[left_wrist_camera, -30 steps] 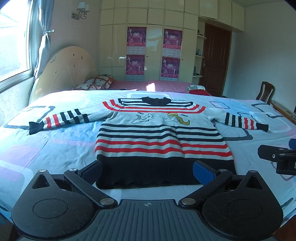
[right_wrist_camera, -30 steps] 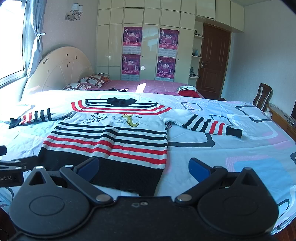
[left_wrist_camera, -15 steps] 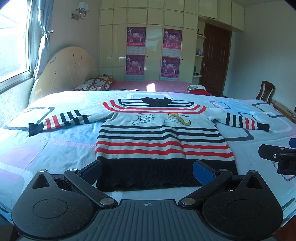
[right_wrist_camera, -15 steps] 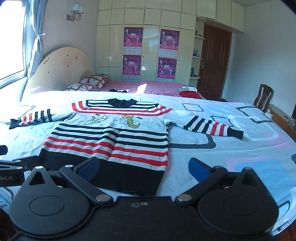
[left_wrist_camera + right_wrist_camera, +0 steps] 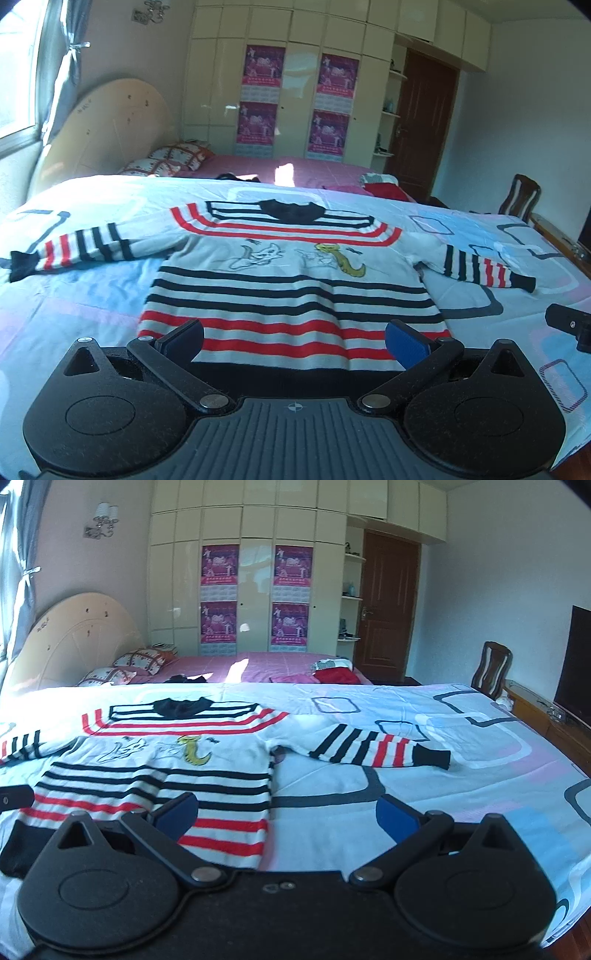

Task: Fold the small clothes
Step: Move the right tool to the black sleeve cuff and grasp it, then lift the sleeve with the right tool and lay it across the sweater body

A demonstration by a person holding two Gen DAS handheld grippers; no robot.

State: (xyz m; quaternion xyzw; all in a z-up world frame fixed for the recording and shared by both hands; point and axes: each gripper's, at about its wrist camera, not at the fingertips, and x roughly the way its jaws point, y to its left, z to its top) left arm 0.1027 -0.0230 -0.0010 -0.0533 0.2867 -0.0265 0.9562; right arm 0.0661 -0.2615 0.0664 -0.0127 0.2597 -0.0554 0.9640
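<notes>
A striped sweater (image 5: 291,280) is spread flat on the bed (image 5: 85,306), sleeves out toward 9 and 3 o'clock. The left gripper (image 5: 293,338) is held spread over its hem at 6 o'clock. The right gripper (image 5: 286,810) is likewise spread wide, empty, over the sweater's right edge.

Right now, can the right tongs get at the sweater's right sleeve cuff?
Probably yes: the right tongs are open, and only bare bedsheet lies between them and the black cuff ahead to the right.
</notes>
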